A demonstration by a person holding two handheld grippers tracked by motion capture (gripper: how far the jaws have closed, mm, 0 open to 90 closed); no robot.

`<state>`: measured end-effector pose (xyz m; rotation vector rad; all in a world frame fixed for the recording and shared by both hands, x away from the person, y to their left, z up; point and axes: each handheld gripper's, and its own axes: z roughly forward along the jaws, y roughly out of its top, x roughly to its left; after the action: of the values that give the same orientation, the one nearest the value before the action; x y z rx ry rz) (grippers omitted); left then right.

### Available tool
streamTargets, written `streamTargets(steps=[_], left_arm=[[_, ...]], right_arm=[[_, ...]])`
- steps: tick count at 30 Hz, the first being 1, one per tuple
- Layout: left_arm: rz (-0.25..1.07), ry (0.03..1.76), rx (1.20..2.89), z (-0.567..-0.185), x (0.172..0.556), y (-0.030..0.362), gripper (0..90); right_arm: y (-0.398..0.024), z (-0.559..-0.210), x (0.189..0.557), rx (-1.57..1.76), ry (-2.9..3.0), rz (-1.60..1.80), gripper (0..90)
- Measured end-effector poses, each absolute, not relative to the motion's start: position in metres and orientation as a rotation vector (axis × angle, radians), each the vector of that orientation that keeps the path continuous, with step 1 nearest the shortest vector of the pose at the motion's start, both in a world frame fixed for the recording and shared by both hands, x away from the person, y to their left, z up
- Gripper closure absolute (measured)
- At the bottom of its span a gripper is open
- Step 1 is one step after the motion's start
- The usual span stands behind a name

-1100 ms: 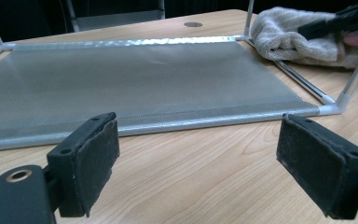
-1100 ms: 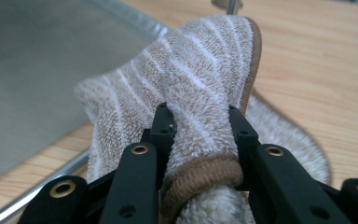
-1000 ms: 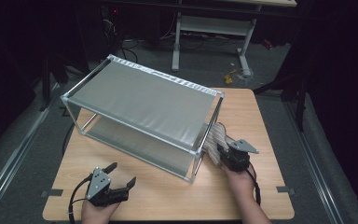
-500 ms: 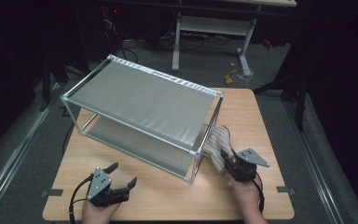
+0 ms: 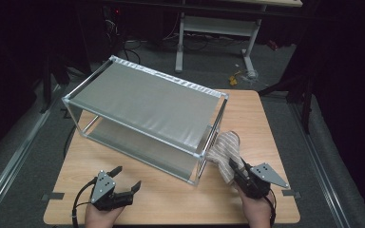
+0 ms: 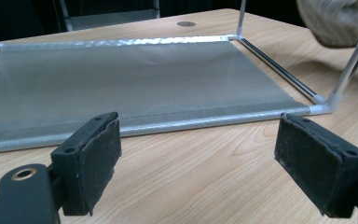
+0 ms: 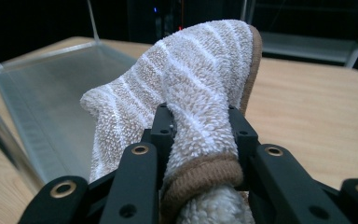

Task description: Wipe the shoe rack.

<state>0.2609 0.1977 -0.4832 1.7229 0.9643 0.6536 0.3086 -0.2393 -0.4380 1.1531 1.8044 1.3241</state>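
Gripping a fluffy beige-and-white striped slipper with a tan cuff (image 7: 200, 84) in my right gripper (image 5: 241, 172), jaws clamped on either side of its collar, so the slipper stands up between them in the right gripper view. Compared with a second ago, that hand has drawn back toward me and away from the near right corner of the two-tier shelf rack of silver metal tubes and grey mesh fabric (image 5: 142, 102); the slipper then lay tucked against the rack's corner post, and now hangs just beside it, over the light wooden table (image 5: 261, 123), toe end near the post. My reading: the slipper is being brought out from the rack's lower level, or carried round for a fresh placement; I cannot tell which. My left gripper (image 5: 123, 183) has not shifted; it rests low at the near left of the table, jaws wide apart with nothing between them, facing the rack's lower mesh shelf (image 6: 130, 79). Writing: none readable on slipper, rack or grippers. Small dark round mark on the table beyond the rack, no text legible.
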Motion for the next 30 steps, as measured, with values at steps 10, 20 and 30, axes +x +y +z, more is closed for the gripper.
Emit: streamTargets(steps=[10, 20, 30], left_arm=[[0.651, 0.964, 1.717, -0.484, 0.261, 0.197, 15.1], [0.648, 0.964, 1.722, -0.485, 0.261, 0.196, 15.2], [0.648, 0.958, 1.728, -0.485, 0.261, 0.197, 15.4]], right_arm=[[-0.238, -0.394, 0.292, 1.051, 1.691, 1.454, 70.9], [-0.236, -0.363, 0.281, 0.966, 1.521, 1.594, 70.9], [-0.228, -0.362, 0.285, 0.944, 1.53, 1.647, 70.3]])
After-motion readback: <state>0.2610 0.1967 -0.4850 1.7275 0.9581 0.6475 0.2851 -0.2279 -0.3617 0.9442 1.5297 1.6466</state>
